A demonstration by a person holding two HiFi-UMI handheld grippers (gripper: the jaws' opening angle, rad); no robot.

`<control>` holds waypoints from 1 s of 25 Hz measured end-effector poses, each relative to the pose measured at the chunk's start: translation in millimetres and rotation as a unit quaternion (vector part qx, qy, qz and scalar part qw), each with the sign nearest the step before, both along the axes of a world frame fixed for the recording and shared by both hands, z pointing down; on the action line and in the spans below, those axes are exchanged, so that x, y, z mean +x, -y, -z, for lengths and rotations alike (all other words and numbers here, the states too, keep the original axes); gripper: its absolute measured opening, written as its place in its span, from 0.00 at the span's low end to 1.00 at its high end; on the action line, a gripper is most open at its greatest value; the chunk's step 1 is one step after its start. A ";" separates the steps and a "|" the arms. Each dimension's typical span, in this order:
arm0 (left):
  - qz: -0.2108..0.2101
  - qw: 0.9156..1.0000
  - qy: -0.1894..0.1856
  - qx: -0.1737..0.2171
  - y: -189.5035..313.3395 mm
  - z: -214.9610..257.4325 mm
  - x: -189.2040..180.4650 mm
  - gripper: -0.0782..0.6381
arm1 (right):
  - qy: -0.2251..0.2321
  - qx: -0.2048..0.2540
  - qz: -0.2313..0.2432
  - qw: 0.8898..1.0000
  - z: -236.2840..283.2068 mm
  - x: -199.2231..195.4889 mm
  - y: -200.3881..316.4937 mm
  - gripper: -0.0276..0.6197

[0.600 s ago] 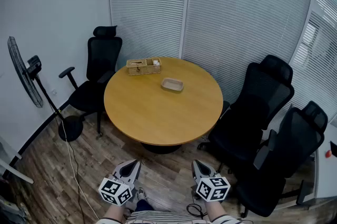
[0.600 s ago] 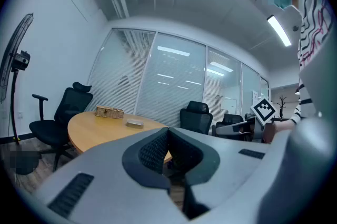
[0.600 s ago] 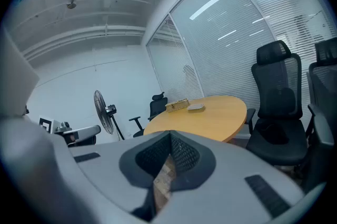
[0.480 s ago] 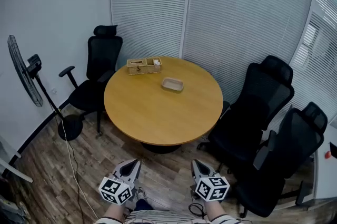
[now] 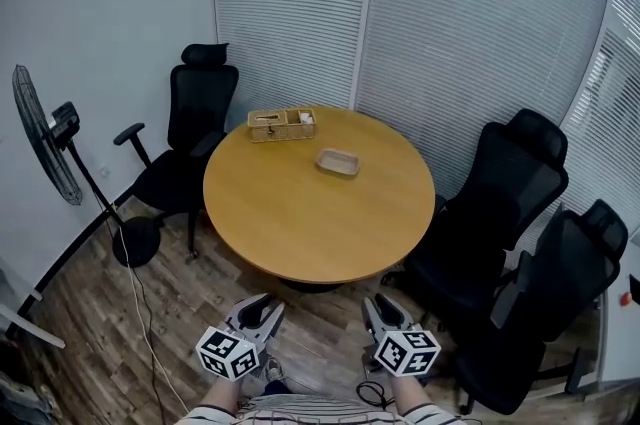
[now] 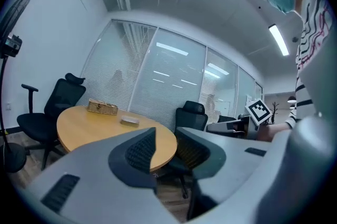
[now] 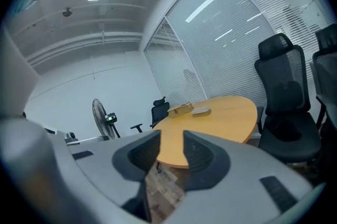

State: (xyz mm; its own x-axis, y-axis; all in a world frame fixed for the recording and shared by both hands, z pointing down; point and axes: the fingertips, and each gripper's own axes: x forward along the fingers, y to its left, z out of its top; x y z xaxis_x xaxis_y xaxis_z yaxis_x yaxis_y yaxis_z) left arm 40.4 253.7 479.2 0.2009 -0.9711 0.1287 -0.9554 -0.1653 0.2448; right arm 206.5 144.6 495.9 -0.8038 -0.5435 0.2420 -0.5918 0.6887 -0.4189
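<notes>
My left gripper (image 5: pixel 268 305) and right gripper (image 5: pixel 378 304) hang side by side above the wood floor, just short of a round wooden table (image 5: pixel 300 223). Both are open by a narrow gap and hold nothing. Far across the table a wicker box (image 5: pixel 281 124) stands near the back edge, and a small shallow tray (image 5: pixel 338 161) lies beside it. In the left gripper view the left gripper (image 6: pixel 166 133) frames the table's edge (image 6: pixel 158 146), with the wicker box (image 6: pixel 102 107) beyond. In the right gripper view the right gripper (image 7: pixel 172 136) frames the table (image 7: pixel 221 117) and the floor.
A black office chair (image 5: pixel 195 128) stands at the table's far left, and two more, one (image 5: pixel 500 203) behind the other (image 5: pixel 560 293), stand at the right. A standing fan (image 5: pixel 45 138) with a floor cable is at the left wall. Blinds cover the glass walls.
Both grippers' jaws have parted from shut to a narrow gap. The left gripper has turned slightly rightward, and the table sits a little nearer.
</notes>
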 end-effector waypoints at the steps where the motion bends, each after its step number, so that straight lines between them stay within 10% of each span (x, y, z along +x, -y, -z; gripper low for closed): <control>1: -0.004 1.000 -0.006 -0.003 4.6 -1.3 -5.4 0.32 | 0.002 -0.005 0.001 1.000 -0.7 -7.4 2.7 0.31; 2: -0.007 1.000 -0.010 -0.007 8.8 -2.6 -11.2 0.44 | 0.003 -0.010 0.001 1.000 -1.6 -14.8 5.4 0.39; 25: -0.063 0.998 -0.014 -0.025 75.0 -11.0 -179.2 0.44 | 0.013 -0.061 -0.090 0.994 -16.9 -151.4 66.7 0.39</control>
